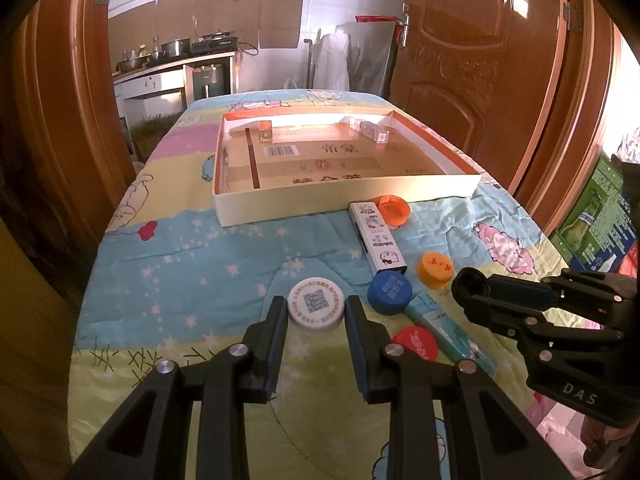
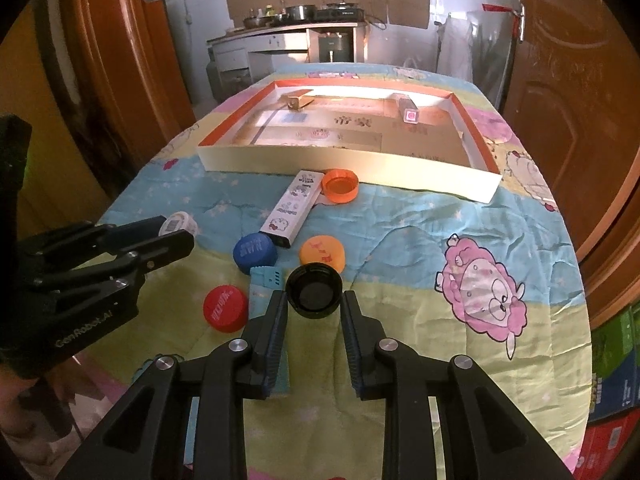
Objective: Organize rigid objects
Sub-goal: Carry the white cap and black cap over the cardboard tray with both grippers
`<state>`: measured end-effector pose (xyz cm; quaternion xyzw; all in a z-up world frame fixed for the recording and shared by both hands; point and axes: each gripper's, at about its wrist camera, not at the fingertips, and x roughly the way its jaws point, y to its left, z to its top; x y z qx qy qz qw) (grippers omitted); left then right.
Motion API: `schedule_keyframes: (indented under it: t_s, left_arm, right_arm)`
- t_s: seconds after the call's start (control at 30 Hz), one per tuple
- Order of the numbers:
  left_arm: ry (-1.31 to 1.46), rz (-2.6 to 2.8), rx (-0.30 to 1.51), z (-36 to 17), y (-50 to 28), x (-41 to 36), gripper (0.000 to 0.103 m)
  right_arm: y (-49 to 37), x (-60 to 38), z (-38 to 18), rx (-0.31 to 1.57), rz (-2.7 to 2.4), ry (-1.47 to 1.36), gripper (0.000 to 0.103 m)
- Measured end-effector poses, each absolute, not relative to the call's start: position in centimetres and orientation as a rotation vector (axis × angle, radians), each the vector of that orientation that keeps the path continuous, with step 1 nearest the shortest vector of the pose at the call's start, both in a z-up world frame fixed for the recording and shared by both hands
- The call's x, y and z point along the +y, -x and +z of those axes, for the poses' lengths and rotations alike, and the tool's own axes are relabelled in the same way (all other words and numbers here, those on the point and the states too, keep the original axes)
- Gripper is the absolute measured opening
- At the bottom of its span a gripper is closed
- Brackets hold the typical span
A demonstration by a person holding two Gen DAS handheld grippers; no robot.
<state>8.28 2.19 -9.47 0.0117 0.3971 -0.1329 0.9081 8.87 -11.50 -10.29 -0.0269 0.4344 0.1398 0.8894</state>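
Observation:
My left gripper point(image 1: 316, 309) is shut on a white cap with a QR code point(image 1: 316, 303), its pads against the cap's sides. My right gripper point(image 2: 314, 300) is shut on a black cap point(image 2: 314, 291) turned hollow side up. Each gripper shows in the other view: the right gripper point(image 1: 470, 292) at the right, the left gripper point(image 2: 176, 230) at the left. Loose on the quilt lie a blue cap point(image 2: 254, 252), a red cap point(image 2: 225, 308), two orange caps point(image 2: 322, 254) point(image 2: 340, 186), a white printed carton point(image 2: 294, 210) and a teal carton point(image 2: 264, 280).
A shallow white box with an orange rim point(image 1: 344, 202) lies beyond the caps and holds two small cartons point(image 1: 264, 132) point(image 1: 374, 132). Wooden doors stand on both sides of the bed. Green and red cartons point(image 2: 612, 368) are stacked to the right.

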Motion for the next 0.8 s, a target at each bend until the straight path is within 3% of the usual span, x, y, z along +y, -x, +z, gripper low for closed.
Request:
schedule_keyframes:
  t_s: [0.8]
  left_arm:
    - [-0.023, -0.208, 0.792, -7.2, -9.6, 2.4, 0.030]
  right_arm:
    - [-10.1, -11.8, -8.4, 0.862, 0.300, 0.060, 0.028]
